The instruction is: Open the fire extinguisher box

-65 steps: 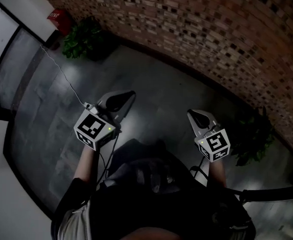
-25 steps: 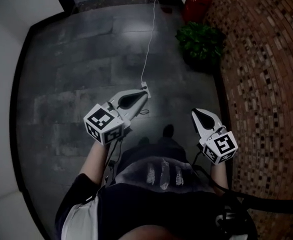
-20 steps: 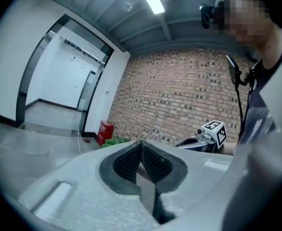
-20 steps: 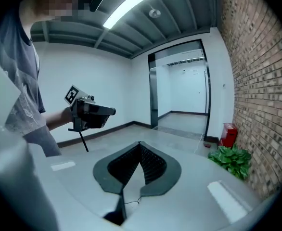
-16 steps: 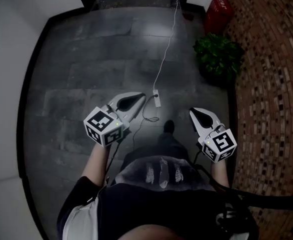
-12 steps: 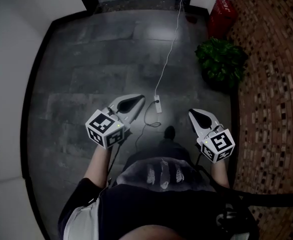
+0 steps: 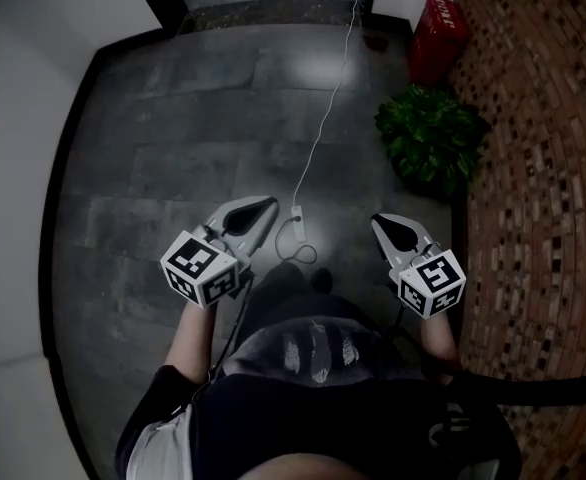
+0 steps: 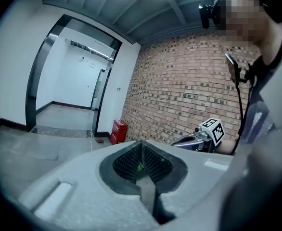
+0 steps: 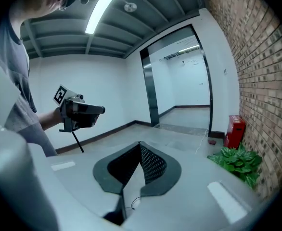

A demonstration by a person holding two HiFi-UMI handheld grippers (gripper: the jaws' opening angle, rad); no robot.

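**Stage of the task: approach, nothing yet done.** My left claw (image 7: 265,205) was pressed together with nothing between its pads, as its own view showed. I held it out low in front of me. My right claw (image 7: 379,221) was likewise pressed together and empty, level with the left and well apart from it. The fire extinguisher box (image 7: 435,28), a red cabinet, stood on the floor at the far right, by the foot of the brick wall and just beside the doorway. Its front looked closed, though it was too small in every view to make out a latch or handle. Neither claw was near it. By my judgement the whole task remained: reaching the box, finding the door's edge or catch, and swinging it open.

**Surface and room.** No bench was present.
- **Left:** a plain white wall (image 7: 13,188) met the floor (image 7: 163,168) of dark, faintly glossy stone slabs.
- **Middle:** a thin white cord (image 7: 325,123) ran from the far doorway (image 9: 149,90) toward me. It ended in a power strip (image 7: 296,222) lying on the floor, seen between the two claws.
- **Right:** a leafy potted plant (image 7: 428,140) stood nearer than the box, close to the wall.
- **Far right:** the brick wall (image 7: 543,188), mottled red and pale, closed that side.
- **Overhead:** a strip lamp (image 9: 102,8) lit the grey ceiling.
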